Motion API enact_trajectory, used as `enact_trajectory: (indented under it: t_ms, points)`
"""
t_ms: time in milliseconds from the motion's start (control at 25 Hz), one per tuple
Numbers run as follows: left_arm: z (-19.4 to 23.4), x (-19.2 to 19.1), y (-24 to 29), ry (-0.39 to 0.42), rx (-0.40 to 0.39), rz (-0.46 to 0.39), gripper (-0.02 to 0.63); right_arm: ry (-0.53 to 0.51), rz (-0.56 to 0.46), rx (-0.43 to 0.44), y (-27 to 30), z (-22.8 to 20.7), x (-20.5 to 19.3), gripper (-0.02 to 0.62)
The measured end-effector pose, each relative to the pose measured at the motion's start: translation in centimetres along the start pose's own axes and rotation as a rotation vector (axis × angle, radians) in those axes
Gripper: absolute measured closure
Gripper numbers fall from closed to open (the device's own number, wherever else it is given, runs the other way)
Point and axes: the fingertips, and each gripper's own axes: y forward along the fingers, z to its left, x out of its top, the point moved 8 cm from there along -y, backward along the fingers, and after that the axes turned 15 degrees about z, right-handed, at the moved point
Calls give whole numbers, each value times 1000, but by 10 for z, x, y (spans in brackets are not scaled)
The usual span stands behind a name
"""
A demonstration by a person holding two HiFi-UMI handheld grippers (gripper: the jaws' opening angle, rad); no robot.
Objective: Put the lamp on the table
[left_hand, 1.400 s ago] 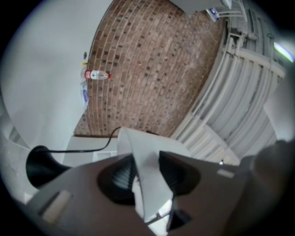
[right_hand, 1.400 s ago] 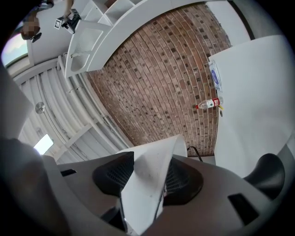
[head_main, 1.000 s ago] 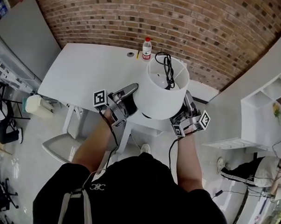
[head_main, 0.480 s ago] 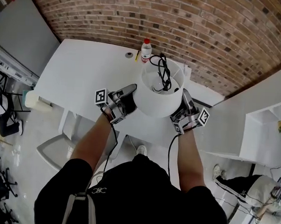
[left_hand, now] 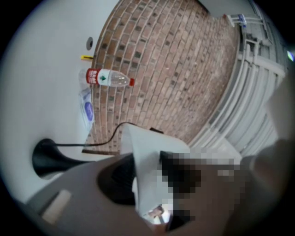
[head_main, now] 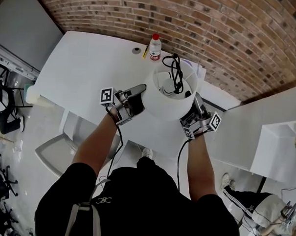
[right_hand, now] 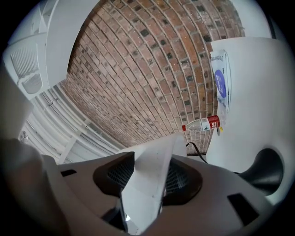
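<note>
The lamp has a white drum shade with a black cord coiled across its top. I hold it over the white table, one gripper on each side. My left gripper is shut on the shade's left wall. On the opposite side my right gripper pinches the right wall. The black lamp base shows low against the tabletop in both gripper views, base; I cannot tell whether it touches.
A water bottle with a red cap stands at the table's far edge by the brick wall, with a yellow pen and a small round thing beside it. A blue-printed packet lies behind the lamp. A white chair stands lower left.
The lamp has moved forward from the table's near edge to further over the tabletop, toward the bottle. Both grippers keep the same hold on the shade.
</note>
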Motion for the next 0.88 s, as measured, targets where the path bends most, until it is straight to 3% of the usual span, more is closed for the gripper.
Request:
enact_trajectory:
  t_ms: [320, 600, 760, 880]
  points:
    - [8, -6, -5, -1, -15, -3, 453, 6, 19, 16, -9, -7, -7, 420]
    - [11, -7, -15, 6, 32, -19, 434, 1, 19, 13, -10, -5, -13, 416]
    - [8, -4, -24, 37, 124, -43, 400, -15, -48, -12, -19, -7, -15, 391]
    - [15, -8, -45, 53, 281, -52, 408, -10, -100, -98, -37, -16, -22, 375]
